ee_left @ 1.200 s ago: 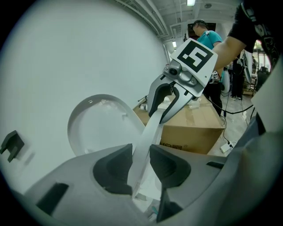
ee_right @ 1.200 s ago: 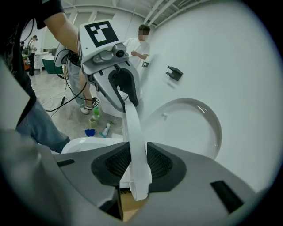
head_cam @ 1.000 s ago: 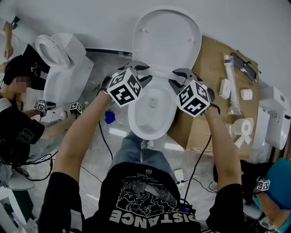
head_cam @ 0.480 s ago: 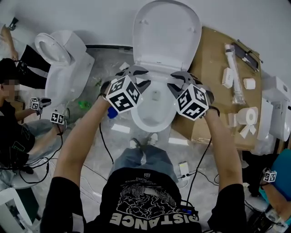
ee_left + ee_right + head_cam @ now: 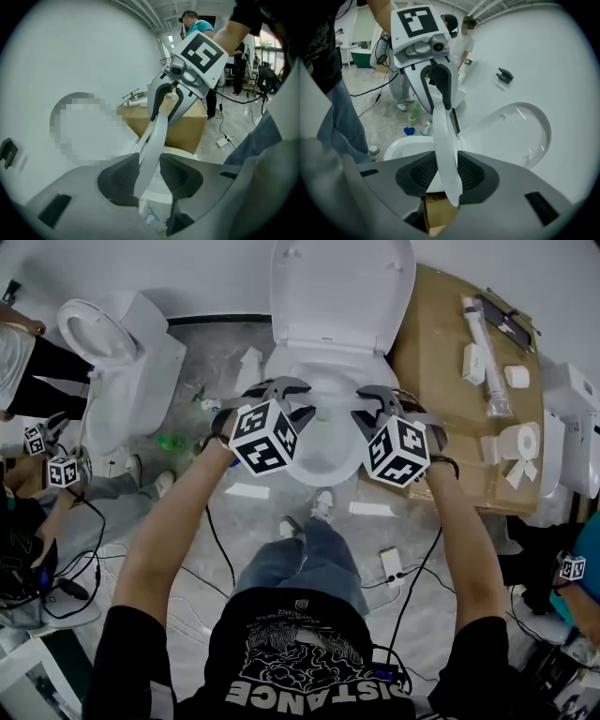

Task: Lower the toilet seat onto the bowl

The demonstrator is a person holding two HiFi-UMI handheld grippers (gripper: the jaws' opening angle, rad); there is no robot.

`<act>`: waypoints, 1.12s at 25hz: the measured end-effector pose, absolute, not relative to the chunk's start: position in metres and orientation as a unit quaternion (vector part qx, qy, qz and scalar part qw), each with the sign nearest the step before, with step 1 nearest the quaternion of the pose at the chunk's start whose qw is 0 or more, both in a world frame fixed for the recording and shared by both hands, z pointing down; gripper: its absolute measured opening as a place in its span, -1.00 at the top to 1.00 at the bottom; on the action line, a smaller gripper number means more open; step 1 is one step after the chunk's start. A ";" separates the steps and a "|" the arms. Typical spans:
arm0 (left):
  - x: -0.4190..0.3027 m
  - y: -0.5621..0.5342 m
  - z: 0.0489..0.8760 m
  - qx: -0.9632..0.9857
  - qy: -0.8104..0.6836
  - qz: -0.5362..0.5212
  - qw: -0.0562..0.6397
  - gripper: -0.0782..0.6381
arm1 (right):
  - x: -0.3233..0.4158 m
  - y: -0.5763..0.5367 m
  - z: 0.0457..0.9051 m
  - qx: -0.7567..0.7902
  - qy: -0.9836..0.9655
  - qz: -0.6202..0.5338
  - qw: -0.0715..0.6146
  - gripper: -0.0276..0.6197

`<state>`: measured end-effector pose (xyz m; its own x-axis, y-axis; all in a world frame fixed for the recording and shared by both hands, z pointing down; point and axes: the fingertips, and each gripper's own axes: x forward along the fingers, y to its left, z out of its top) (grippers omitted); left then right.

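The white toilet's lid (image 5: 342,292) stands raised against the wall above the bowl (image 5: 328,451). My two grippers face each other over the bowl, with the toilet seat (image 5: 152,150) running edge-on from one to the other. The left gripper (image 5: 302,399) has the seat between its jaws, which are opening, and a gap shows beside the seat (image 5: 445,150). The right gripper (image 5: 358,407) is opening too, but its pads still touch the seat on both sides. The seat sits above the bowl rim (image 5: 401,145).
A second toilet (image 5: 122,352) stands at the left. Flattened cardboard (image 5: 450,381) at the right carries a pipe, boxes and paper rolls. Cables and bottles (image 5: 169,442) lie on the floor. People with other grippers are at both edges. My shoe (image 5: 321,505) is just before the bowl.
The toilet has slid up the head view. Both grippers have come lower and nearer to me over the bowl. The person at the left has moved away.
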<state>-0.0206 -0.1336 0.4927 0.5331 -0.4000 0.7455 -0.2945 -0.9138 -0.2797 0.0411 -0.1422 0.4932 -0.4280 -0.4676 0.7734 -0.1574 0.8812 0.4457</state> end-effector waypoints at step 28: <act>-0.020 -0.010 0.634 -0.867 0.104 -0.478 0.100 0.38 | 0.045 -0.020 0.637 0.140 -0.783 -0.176 0.580 0.38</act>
